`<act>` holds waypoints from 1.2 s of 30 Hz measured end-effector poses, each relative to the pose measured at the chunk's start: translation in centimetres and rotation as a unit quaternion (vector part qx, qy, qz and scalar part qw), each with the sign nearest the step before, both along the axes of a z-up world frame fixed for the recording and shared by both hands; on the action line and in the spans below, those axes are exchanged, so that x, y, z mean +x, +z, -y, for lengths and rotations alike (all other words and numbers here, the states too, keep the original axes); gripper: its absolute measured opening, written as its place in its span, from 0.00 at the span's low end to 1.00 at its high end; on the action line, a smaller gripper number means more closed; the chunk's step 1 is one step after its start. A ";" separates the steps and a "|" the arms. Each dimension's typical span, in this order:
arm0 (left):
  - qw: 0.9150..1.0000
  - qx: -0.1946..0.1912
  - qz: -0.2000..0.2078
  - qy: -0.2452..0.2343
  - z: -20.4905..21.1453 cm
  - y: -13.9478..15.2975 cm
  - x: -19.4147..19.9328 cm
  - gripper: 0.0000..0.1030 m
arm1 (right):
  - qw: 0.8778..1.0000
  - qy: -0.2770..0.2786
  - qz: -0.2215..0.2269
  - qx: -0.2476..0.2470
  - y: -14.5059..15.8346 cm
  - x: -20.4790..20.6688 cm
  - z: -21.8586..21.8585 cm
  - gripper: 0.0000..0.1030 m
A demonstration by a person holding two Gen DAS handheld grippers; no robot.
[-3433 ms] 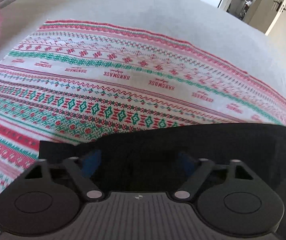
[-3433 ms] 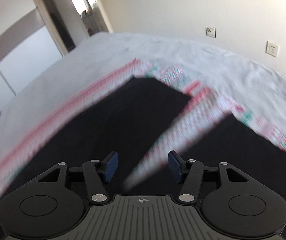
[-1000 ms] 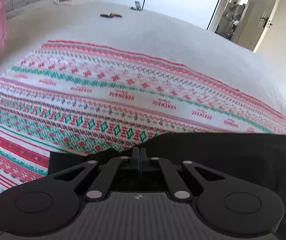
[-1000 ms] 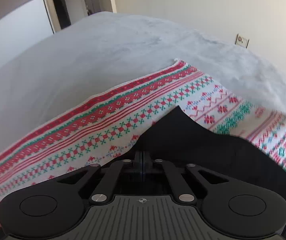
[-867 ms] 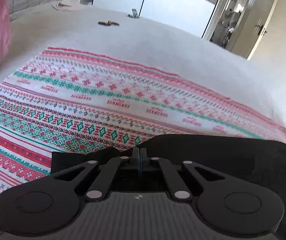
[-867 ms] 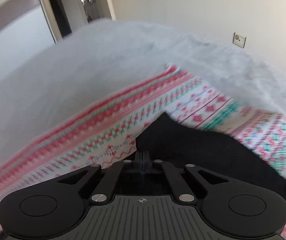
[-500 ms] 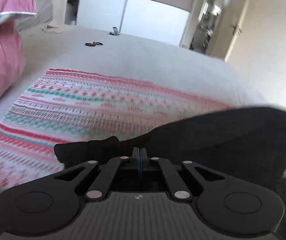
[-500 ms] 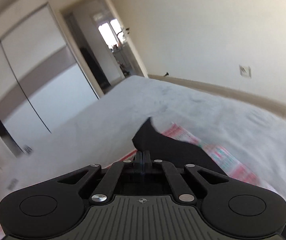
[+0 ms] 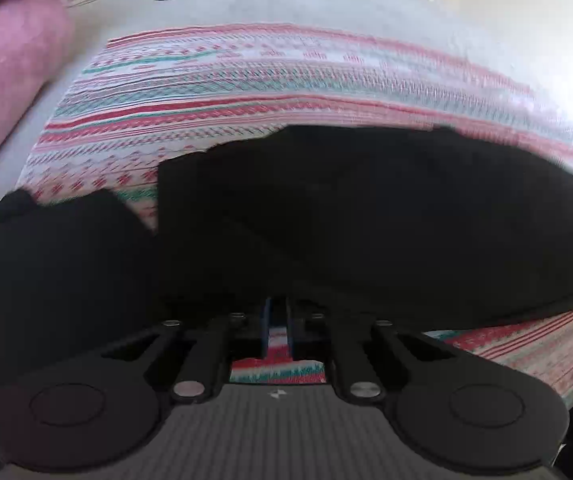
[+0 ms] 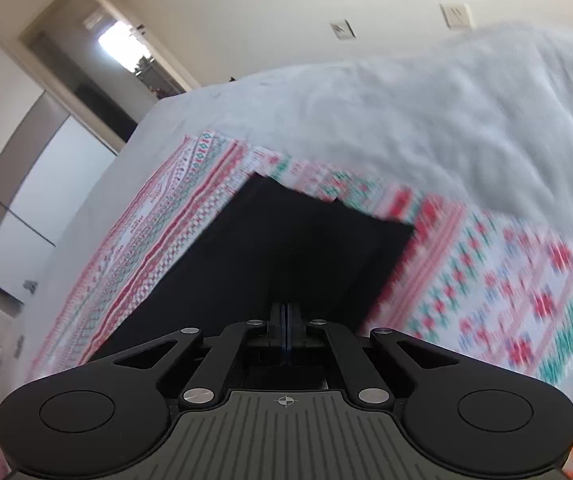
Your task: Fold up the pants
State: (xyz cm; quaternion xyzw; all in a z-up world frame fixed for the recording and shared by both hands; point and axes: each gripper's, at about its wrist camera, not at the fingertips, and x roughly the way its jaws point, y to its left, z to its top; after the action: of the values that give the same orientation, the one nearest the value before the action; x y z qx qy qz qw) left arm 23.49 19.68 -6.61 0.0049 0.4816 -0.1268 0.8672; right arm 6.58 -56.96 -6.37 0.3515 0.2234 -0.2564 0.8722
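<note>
Bed [image 10: 426,120] under a patterned cloth [image 9: 286,80]; black pants [image 9: 366,208] lie on it, your left gripper [image 9: 277,316] slightly parted behind their edge, right gripper [image 10: 285,320] pinching the pants

- The left hand-held gripper [image 9: 277,322] points forward over the black pants [image 9: 366,208]; its two blue pads stand slightly apart, with striped cloth showing in the narrow gap between them.
- The right hand-held gripper [image 10: 285,330] is tilted, its fingers pressed together with no visible gap, their tips against the near edge of the pants [image 10: 286,256].
</note>
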 end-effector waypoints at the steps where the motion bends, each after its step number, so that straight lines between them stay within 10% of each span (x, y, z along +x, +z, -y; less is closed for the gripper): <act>1: 1.000 -0.019 0.001 0.009 -0.7 0.4 -0.3 0.07 | 1.000 -0.002 0.005 0.006 0.0 -0.4 -0.1 0.03; 6: 0.995 -0.067 0.017 0.072 -2.6 2.0 -1.3 0.21 | 0.999 -0.015 0.032 0.030 0.5 -0.8 0.1 0.09; 8: 0.989 -0.101 0.010 0.103 -2.5 2.2 -1.3 0.31 | 0.998 -0.013 0.035 0.045 0.4 -0.9 0.1 0.23; 10: 0.982 -0.122 -0.008 0.143 -2.7 1.5 -0.4 0.58 | 0.999 -0.014 0.017 0.040 0.0 -0.7 0.0 0.60; 14: 0.961 -0.153 -0.051 0.225 -2.8 -1.3 1.9 0.58 | 0.999 -0.031 -0.014 0.020 -1.1 -0.1 -0.7 0.55; 16: 0.946 -0.163 -0.067 0.272 -3.3 -2.7 2.9 0.30 | 0.999 -0.026 -0.034 0.007 -1.4 0.6 -0.8 0.12; 20: 0.939 -0.134 -0.072 0.309 -2.4 -4.2 3.6 0.08 | 0.998 -0.024 -0.048 -0.020 -0.3 1.8 -0.1 0.02; 27: 0.952 -0.102 -0.052 0.284 -1.8 -2.4 0.7 0.00 | 0.999 0.004 0.007 -0.044 3.4 0.2 0.8 0.00; 32: 0.956 -0.077 -0.056 0.278 -2.3 -2.4 0.4 0.00 | 0.992 0.044 -0.093 -0.075 0.0 0.8 0.3 0.00; 36: 0.967 -0.065 -0.080 0.233 -1.8 -2.7 1.1 0.03 | 0.997 0.027 -0.065 -0.042 -1.3 -1.0 1.2 0.00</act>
State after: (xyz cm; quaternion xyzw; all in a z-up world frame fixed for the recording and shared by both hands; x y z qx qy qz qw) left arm 24.59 21.49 -9.27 -0.1738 0.5276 0.0481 0.8301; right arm 5.58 -58.19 -7.62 0.2912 0.2779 -0.2645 0.8764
